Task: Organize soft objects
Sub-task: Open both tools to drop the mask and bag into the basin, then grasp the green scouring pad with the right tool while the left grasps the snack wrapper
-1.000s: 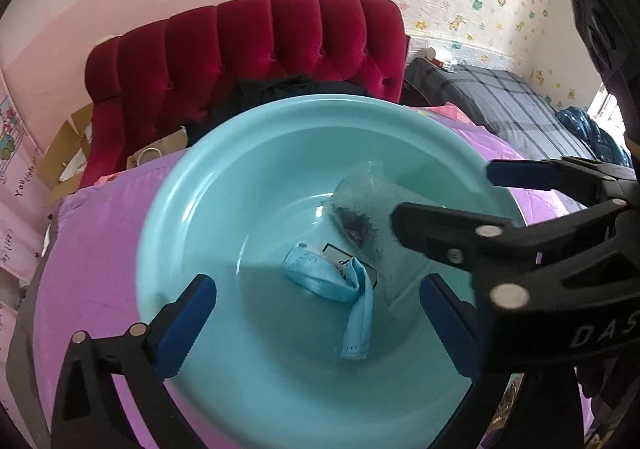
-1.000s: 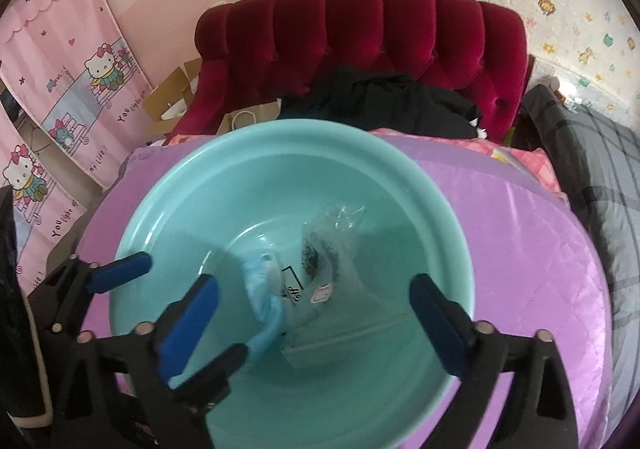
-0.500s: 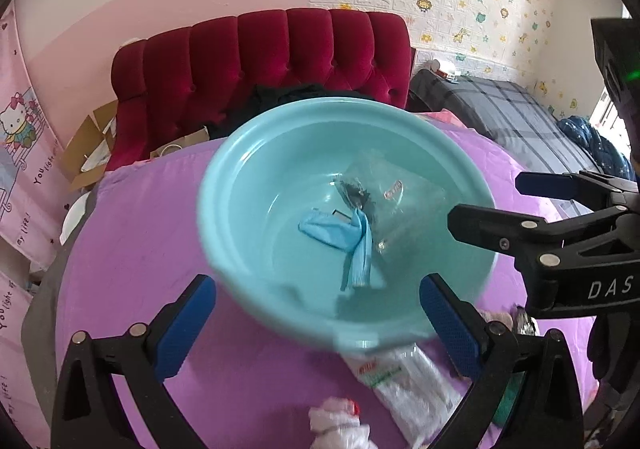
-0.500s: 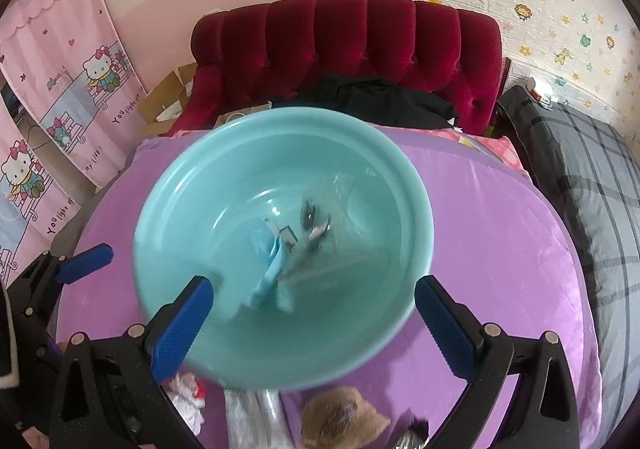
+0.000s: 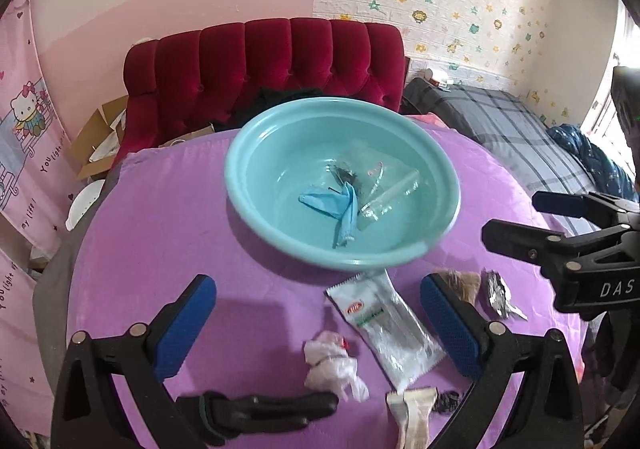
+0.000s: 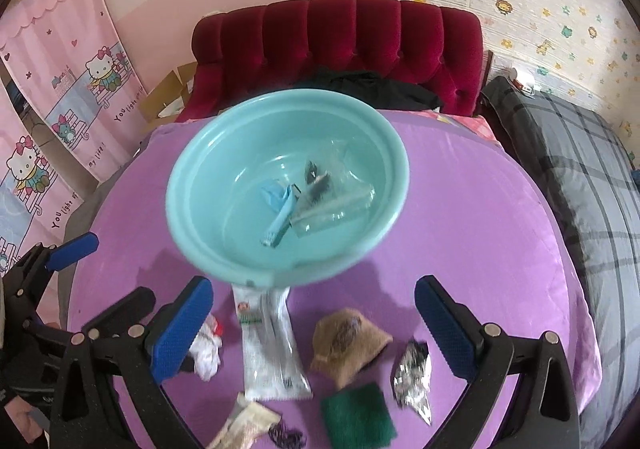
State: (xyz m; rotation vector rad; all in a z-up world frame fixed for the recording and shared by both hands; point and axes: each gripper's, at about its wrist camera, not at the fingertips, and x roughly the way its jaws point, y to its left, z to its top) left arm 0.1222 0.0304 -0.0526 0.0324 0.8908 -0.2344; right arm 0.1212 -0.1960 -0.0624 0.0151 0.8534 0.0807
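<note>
Jaws of the left gripper (image 5: pixel 316 321) and right gripper (image 6: pixel 312 321) are held wide, empty, above the purple cloth (image 6: pixel 472 217) near the teal basin (image 6: pixel 192 209).

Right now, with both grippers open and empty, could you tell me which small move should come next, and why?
Probably lower the right gripper onto the brown pouch: it lies loose on the purple cover right between the open fingers, while the teal basin just beyond already holds a blue mask.

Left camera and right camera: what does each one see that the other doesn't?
Only the left wrist view shows a black strap lying on the purple cover.

Only the right wrist view shows a green scrub pad and the whole brown hat.

Both show the teal basin holding a blue mask, and the long white packet in front.
</note>
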